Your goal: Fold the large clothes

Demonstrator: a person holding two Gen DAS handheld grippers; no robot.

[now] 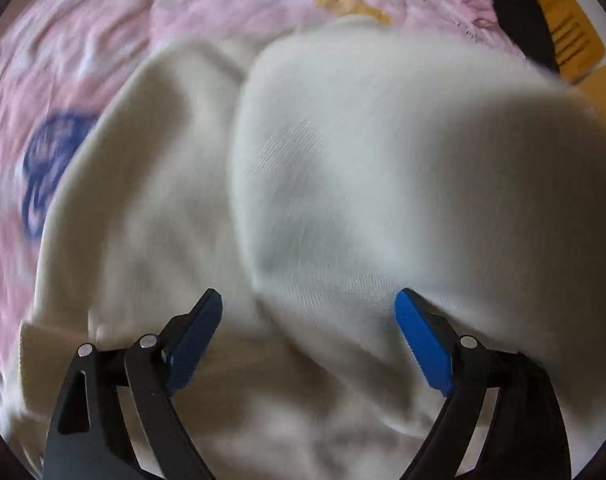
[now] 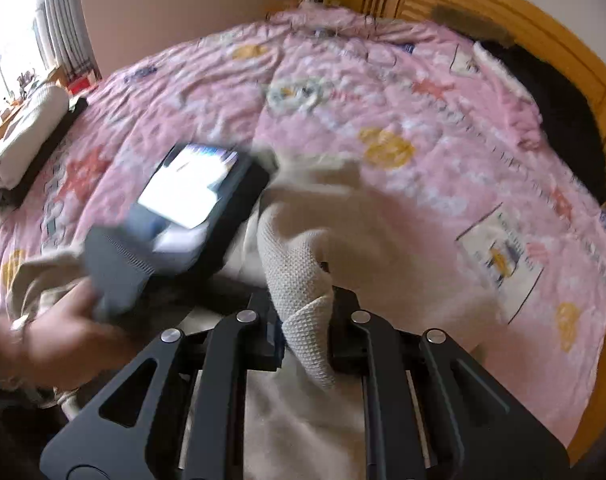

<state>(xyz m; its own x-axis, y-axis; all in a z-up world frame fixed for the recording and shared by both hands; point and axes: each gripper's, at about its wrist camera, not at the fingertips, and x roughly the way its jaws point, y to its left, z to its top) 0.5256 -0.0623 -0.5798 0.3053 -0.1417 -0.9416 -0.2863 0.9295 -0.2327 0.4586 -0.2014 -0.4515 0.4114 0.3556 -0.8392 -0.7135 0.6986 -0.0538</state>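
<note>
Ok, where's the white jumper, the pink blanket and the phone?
white jumper [image 1: 343,184]: left wrist view, its folded body.
pink blanket [image 2: 443,120]: right wrist view, a bare patch.
phone [image 2: 191,188]: right wrist view, its lit screen.

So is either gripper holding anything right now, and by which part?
The right gripper is clamped on a bunched ribbed edge of the cream garment. The left gripper is open above the cloth, holding nothing.

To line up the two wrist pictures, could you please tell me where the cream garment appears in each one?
Left wrist view: the cream garment fills the centre and right, beneath the open left gripper.
Right wrist view: it lies at bottom centre, a ribbed fold pinched in the shut right gripper.
Shared landmark: the pink patterned bedspread under the garment.
</note>
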